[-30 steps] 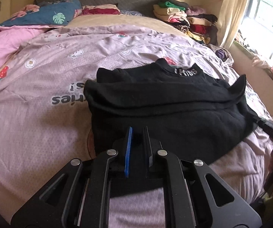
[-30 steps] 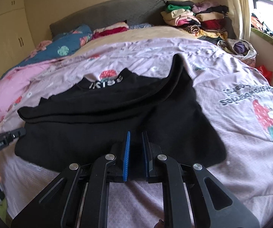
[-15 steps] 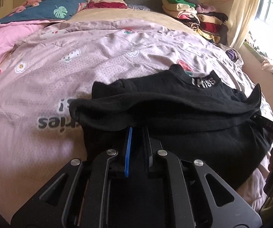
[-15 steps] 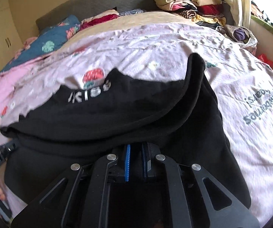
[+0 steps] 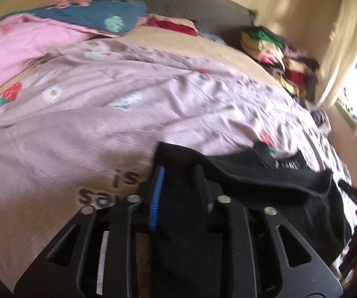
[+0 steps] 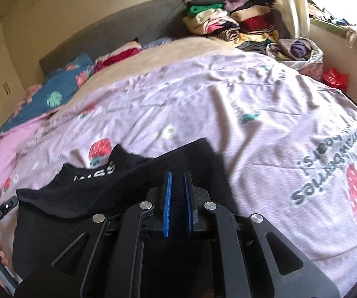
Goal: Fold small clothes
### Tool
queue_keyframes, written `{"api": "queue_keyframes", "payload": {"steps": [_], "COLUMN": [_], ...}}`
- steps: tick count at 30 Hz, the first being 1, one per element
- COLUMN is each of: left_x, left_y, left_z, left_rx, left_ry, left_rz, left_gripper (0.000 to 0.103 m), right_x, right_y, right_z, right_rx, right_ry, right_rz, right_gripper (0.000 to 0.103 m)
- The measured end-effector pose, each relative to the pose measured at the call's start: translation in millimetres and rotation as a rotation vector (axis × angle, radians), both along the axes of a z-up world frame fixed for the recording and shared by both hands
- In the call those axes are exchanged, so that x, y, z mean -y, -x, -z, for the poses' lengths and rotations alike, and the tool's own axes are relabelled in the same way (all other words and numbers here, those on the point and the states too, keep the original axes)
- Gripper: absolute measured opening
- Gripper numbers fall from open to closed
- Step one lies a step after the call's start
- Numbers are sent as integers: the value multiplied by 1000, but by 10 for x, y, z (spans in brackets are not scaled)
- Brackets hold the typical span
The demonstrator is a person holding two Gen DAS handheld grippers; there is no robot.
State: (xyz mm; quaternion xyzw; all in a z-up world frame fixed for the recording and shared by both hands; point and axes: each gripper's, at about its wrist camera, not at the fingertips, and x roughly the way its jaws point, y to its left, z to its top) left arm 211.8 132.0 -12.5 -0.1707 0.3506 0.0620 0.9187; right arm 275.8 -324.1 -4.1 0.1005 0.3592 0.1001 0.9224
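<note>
Item 1: lilac quilt (image 5: 84, 134), spread over the bed. Item 2: black top (image 6: 138, 173), lay on its near edge, hem folded toward the collar. Item 3: left gripper (image 5: 179, 173), jaws opening, black cloth between them. Item 4: right gripper (image 6: 177, 181), clamped on the hem. Advised: release both corners level, then smooth the fold.

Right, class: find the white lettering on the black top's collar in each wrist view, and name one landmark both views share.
Left wrist view: the white lettering sits right of centre on the black top, blurred.
Right wrist view: the lettering sits lower left, just under a strawberry print.
Shared landmark: the stack of folded clothes by the headboard.
</note>
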Motion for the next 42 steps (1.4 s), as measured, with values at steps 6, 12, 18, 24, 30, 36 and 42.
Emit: {"api": "queue_keyframes", "payload": {"steps": [6,12,18,24,30,36,42], "left_x": [-132,-57,27,19,8,-19,-26], "left_y": [-10,-92,-159,-19,96,-89,-192], "left_z": [100,248,309,175,-35,-7,200], "left_rx": [-12,-46,-56,44,141,106,25], "left_ry": [23,18,-7,-23,-25,-44,-61], "left_rz": [-35,5,45,26,10,-9,-21], "left_gripper": [39,41,17,4,4,4,5], "right_x": [-39,-98,-25,57,185,156,201], "right_y": [-78,-296,-319,-162,-89,-250,-387], "right_z": [95,250,306,43,-197,-50,218], "right_rx": [-7,-61,-61,38,145,118,24], "right_ry": [88,161,82,59,57,104,99], "right_rz": [-33,-20,-45,-22,36,48,73], "right_gripper": [41,47,16,8,7,7,7]}}
